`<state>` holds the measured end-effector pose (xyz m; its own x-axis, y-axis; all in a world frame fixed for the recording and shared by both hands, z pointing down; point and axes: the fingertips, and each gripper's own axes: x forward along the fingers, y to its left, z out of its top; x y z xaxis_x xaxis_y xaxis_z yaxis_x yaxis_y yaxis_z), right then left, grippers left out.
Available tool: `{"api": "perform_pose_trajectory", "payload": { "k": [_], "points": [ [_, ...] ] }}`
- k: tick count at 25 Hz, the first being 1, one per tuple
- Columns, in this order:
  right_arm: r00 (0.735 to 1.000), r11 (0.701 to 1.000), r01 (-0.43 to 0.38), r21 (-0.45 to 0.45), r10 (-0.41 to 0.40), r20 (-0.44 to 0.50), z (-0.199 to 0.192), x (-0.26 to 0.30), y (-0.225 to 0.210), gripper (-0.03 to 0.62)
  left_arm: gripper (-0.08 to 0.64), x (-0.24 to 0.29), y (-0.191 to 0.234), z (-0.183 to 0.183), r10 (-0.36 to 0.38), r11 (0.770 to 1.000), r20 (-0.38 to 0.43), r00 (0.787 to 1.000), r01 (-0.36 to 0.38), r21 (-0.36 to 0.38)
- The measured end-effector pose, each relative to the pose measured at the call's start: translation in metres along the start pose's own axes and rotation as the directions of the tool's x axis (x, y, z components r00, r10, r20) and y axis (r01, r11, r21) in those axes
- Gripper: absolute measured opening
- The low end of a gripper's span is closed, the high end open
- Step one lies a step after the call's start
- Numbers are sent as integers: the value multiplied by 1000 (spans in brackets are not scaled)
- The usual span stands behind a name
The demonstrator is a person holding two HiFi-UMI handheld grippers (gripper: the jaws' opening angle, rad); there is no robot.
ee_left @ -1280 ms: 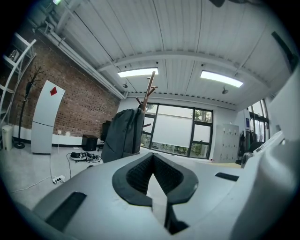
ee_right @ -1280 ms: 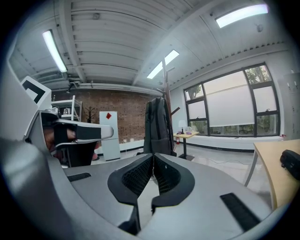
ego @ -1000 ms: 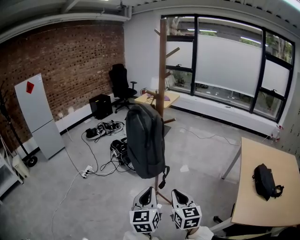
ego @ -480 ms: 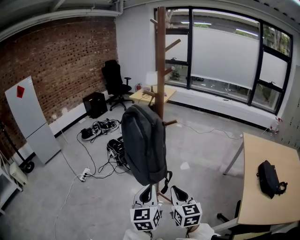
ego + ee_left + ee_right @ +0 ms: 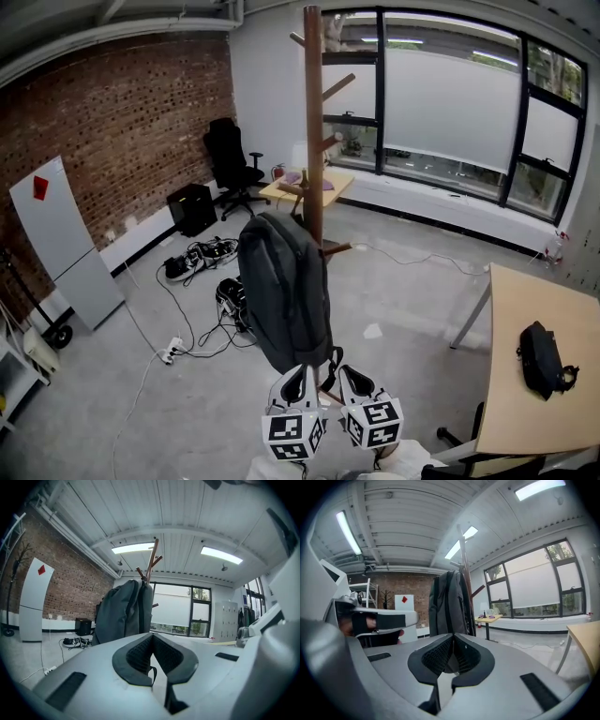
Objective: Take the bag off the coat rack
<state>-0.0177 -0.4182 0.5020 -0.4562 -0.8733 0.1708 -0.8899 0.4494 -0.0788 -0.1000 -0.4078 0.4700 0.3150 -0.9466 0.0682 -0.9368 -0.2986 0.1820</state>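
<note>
A dark grey backpack (image 5: 281,291) hangs from a peg of the tall wooden coat rack (image 5: 313,112) in the middle of the room. It also shows ahead in the left gripper view as the backpack (image 5: 123,611) and in the right gripper view as the backpack (image 5: 449,603). My left gripper (image 5: 298,382) and right gripper (image 5: 351,381) are side by side just below the backpack's bottom, both pointing up at it. Both are shut with nothing between the pads, clear of the bag.
A wooden table (image 5: 539,375) at the right carries a small black bag (image 5: 542,358). Cables and a power strip (image 5: 192,328) lie on the floor left of the rack. A black office chair (image 5: 228,169), a small yellow table (image 5: 298,189) and a white fridge (image 5: 66,244) stand further back.
The view has drawn closer to the coat rack and the backpack looms larger above both grippers. The grippers stay shut, side by side.
</note>
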Motion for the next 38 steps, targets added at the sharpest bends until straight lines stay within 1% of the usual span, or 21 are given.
{"api": "perform_pose_trajectory", "payload": {
  "k": [3, 5, 11, 16, 20, 22, 24, 26, 28, 30, 32, 35, 38],
  "points": [
    [1000, 1000, -8, -2, 8, -3, 1, 3, -3, 14, -6, 13, 4, 11, 25, 1000, -16, 1000, -25, 5],
    [1000, 1000, -11, -4, 11, -4, 1, 2, -6, 14, -6, 20, 4, 24, 27, 1000, -7, 1000, -27, 7],
    [1000, 1000, -13, 3, 13, 8, 5, 2, -14, 14, 0, 33, 0, 83, 6, 999, 87, 996, -9, 34],
    [1000, 1000, -12, 18, 11, 22, 7, 3, -19, 14, 0, 47, 5, 138, 26, 993, 166, 986, -44, 106],
    [1000, 999, -3, 36, 2, 27, 6, 2, -26, 14, 50, 61, 8, 179, 20, 984, 217, 976, -58, 170],
    [1000, 999, 3, 45, -4, 28, 5, 3, -30, 14, 52, 72, 11, 194, 23, 977, 222, 975, -69, 201],
    [1000, 999, 6, 53, -8, 27, 3, 3, -33, 14, 58, 87, 15, 204, 23, 976, 198, 980, -65, 208],
    [1000, 998, 8, 60, -9, 25, 1, 5, -36, 14, 74, 103, 19, 213, 19, 977, 151, 988, -50, 205],
    [1000, 998, 9, 65, -10, 24, 0, 6, -37, 14, 84, 118, 22, 224, 21, 974, 119, 993, -47, 222],
    [1000, 997, 11, 70, -13, 23, 0, 8, -40, 14, 88, 131, 23, 235, 33, 964, 104, 994, -59, 258],
    [1000, 997, 16, 75, -18, 24, -1, 10, -43, 14, 95, 143, 22, 240, 35, 956, 76, 996, -55, 287],
    [999, 997, 28, 79, -30, 23, 0, 11, -49, 14, 104, 159, 19, 237, 26, 945, 7, 1000, -27, 326],
    [999, 996, 41, 79, -43, 24, 1, 12, -58, 14, 112, 170, 19, 238, 39, 925, -31, 999, -24, 380]
  ]
}}
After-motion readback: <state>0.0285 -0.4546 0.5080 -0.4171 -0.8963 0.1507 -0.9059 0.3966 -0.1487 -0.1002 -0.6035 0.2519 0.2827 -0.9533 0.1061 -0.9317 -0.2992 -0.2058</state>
